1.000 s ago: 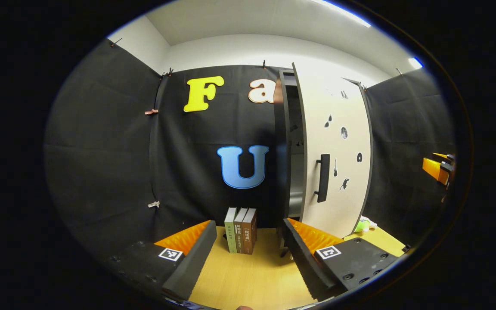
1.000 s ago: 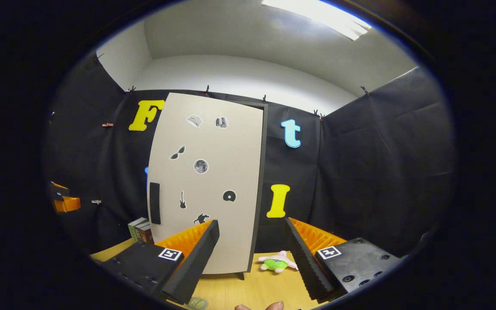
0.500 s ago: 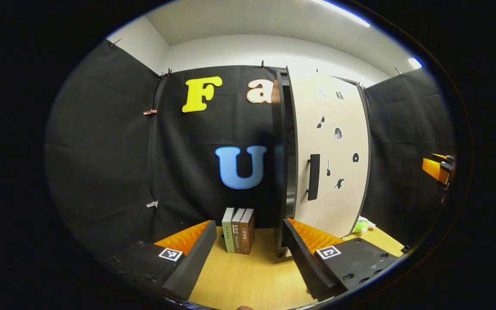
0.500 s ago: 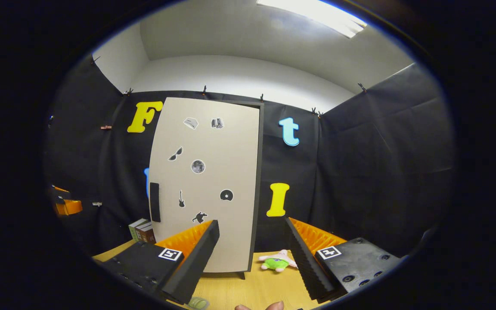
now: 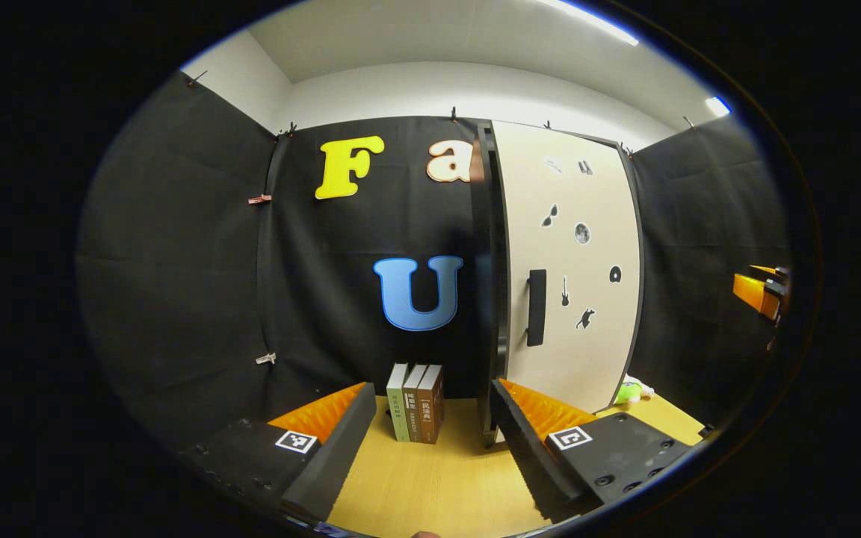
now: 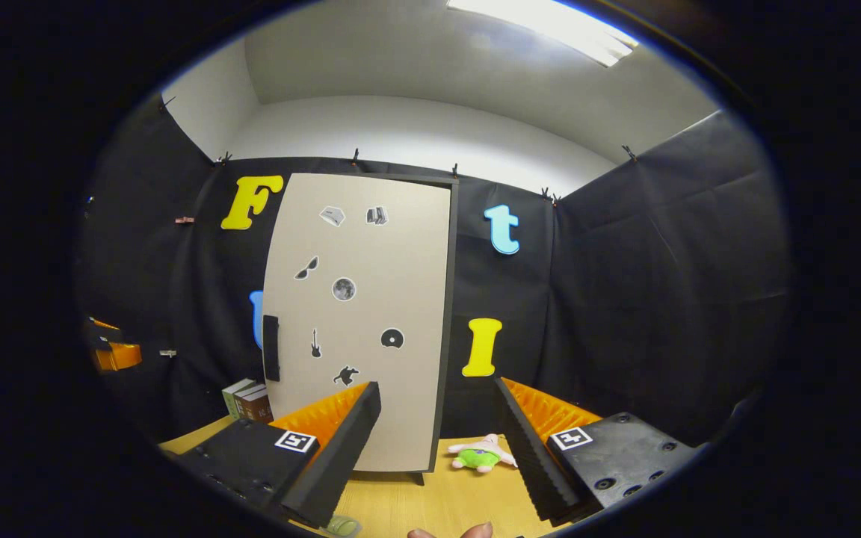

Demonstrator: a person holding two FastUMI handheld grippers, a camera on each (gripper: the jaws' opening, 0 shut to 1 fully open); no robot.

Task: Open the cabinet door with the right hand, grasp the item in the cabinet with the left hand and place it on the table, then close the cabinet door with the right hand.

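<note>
Both grippers hang level above the table [image 5: 438,478], the left gripper [image 5: 430,426] and right gripper [image 6: 438,426] each spread wide, holding nothing. The cabinet door [image 6: 359,321] sits flush shut, well ahead. The plush toy [image 6: 481,454] lies on the table beside the cabinet's right edge.

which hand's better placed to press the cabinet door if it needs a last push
Right, probably. The right gripper faces the door squarely, fingers open and empty. The left gripper points at the books, with the door off to its side at a steep angle.

Book spines [image 5: 416,402] carry printed characters — too small to read.
</note>
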